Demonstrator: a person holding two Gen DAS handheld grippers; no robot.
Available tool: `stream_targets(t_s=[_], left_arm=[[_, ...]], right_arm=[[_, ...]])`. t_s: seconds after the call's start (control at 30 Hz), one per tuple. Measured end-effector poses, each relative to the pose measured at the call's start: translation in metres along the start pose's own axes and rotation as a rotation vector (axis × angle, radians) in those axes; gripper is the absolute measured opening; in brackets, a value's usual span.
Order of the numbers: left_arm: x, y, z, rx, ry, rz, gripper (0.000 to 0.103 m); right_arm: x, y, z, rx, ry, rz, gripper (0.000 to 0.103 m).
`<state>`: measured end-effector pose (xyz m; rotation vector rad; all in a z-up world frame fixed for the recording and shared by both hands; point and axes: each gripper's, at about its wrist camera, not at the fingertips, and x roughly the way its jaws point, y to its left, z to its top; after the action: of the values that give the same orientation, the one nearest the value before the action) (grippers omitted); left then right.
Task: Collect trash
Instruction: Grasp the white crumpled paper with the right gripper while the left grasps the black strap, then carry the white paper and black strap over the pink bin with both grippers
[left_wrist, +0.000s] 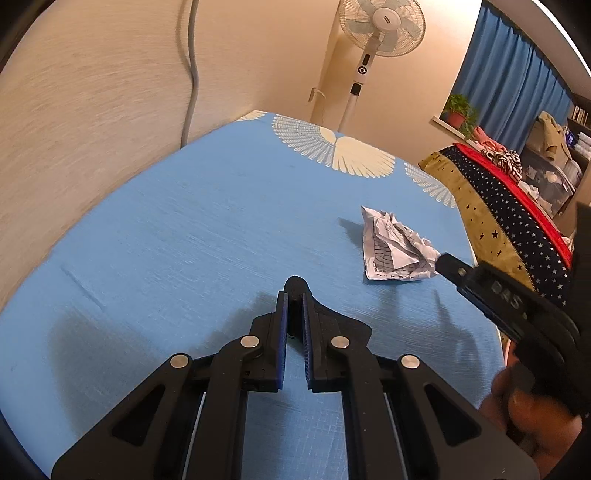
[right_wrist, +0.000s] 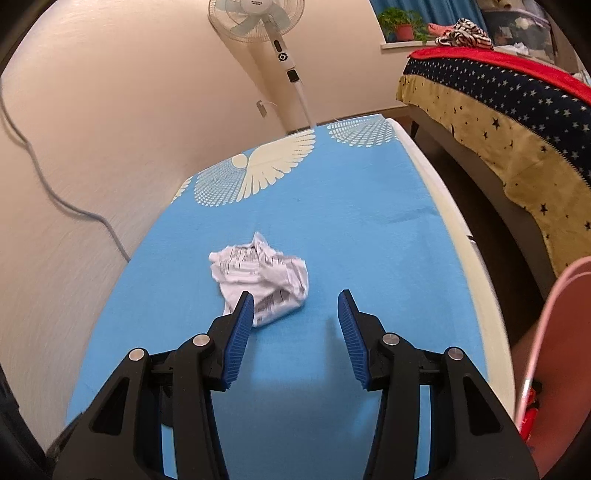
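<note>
A crumpled white printed paper (right_wrist: 260, 277) lies on the blue cloth-covered table (right_wrist: 351, 229). My right gripper (right_wrist: 297, 302) is open and hovers just short of the paper; its left fingertip overlaps the paper's near edge. In the left wrist view the paper (left_wrist: 393, 245) lies to the right, with the right gripper (left_wrist: 445, 260) reaching it from the right. My left gripper (left_wrist: 294, 295) is shut and empty, low over the table (left_wrist: 184, 240), left of the paper.
A standing fan (right_wrist: 275, 40) stands behind the table's far end. A wall with a grey cable (left_wrist: 192, 74) runs along the left. A bed with a star-patterned cover (right_wrist: 517, 110) is on the right. A pink bin rim (right_wrist: 546, 317) shows at the right edge.
</note>
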<state>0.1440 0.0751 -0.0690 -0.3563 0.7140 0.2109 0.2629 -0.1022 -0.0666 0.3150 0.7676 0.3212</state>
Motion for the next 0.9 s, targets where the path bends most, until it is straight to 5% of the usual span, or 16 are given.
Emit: stream_targets(t_s=[0.2,0.43,0.9], left_arm=[[0.002,0.008,0.000,-0.026,0.017,-0.011,0.008],[0.000,0.009,0.002,-0.035,0.018,-0.028,0.007],[-0.026,0.003,0.002,-0.029,-0.031,-0.066,0.008]], right_arm=[[0.018,0.000,0.005,0.012,0.033,-0.012,0.047],[0.021,0.000,0.003,0.006,0.042,-0.018,0.010],[-0.055,0.007,-0.005,-0.072,-0.060,-0.077,0.008]])
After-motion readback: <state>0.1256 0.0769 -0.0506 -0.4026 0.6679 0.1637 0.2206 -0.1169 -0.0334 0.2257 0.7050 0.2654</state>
